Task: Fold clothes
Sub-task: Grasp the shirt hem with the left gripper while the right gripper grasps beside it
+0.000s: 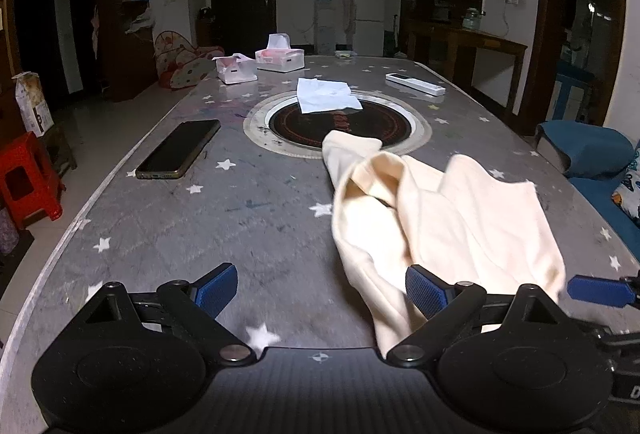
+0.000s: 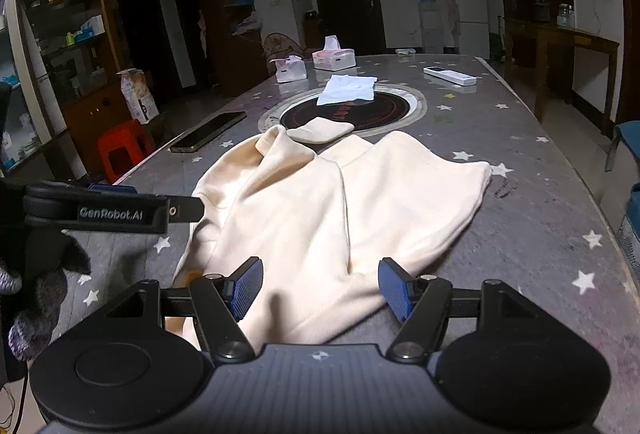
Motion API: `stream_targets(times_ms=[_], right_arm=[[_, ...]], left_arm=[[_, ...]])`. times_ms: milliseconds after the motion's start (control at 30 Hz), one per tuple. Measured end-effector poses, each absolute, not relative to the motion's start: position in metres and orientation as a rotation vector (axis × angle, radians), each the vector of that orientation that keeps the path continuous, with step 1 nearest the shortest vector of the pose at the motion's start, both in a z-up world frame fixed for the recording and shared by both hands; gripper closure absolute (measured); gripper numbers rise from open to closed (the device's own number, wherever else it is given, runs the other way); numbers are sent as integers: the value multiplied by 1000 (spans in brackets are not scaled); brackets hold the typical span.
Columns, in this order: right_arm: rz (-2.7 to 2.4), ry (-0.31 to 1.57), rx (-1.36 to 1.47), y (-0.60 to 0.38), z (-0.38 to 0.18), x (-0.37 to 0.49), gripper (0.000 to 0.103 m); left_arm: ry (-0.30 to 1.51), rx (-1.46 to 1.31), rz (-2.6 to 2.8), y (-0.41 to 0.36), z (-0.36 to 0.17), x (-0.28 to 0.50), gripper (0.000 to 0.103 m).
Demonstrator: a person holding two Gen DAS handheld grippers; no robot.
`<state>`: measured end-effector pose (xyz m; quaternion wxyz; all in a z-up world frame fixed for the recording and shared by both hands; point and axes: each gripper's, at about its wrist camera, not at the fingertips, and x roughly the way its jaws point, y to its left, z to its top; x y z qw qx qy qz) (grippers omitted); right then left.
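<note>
Right wrist view: cream cotton garment [image 2: 320,202] rumpled, unfolded, near round black hotplate [image 2: 360,110]; right gripper [image 2: 320,288] and left gripper [image 1: 316,292] both agape, empty.

The cream garment's [image 2: 304,218] near hem is hidden behind the right tongs [image 2: 320,288]

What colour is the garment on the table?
Cream, plain and unpatterned garment; the right wrist view shows it best.

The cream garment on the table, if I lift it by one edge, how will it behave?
The cream garment will probably hang limp and sag: it already lies in soft folds and creases. It looks light, a thin layer on the table. One edge will likely trail, since a sleeve sprawls loose.
</note>
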<state>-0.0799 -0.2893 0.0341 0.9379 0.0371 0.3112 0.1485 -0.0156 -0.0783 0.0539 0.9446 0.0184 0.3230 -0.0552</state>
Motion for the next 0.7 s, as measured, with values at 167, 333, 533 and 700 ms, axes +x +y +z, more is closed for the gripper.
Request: stream_targets(times_ms=[167,333,533,700], right_arm=[[325,630,68,-286,38,-64,38],[352,626,62,-280,43,-44,44],[397,623,75,-274,48,-12,52],[440,634,104,-263,50,14,55]], left_arm=[[671,18,-105,-71,55,12,12],[717,-43,-147,-65,46,40,25],[779,-106,-222,-59,27,60,69],[776,-163,-265,-51,23,60,89]])
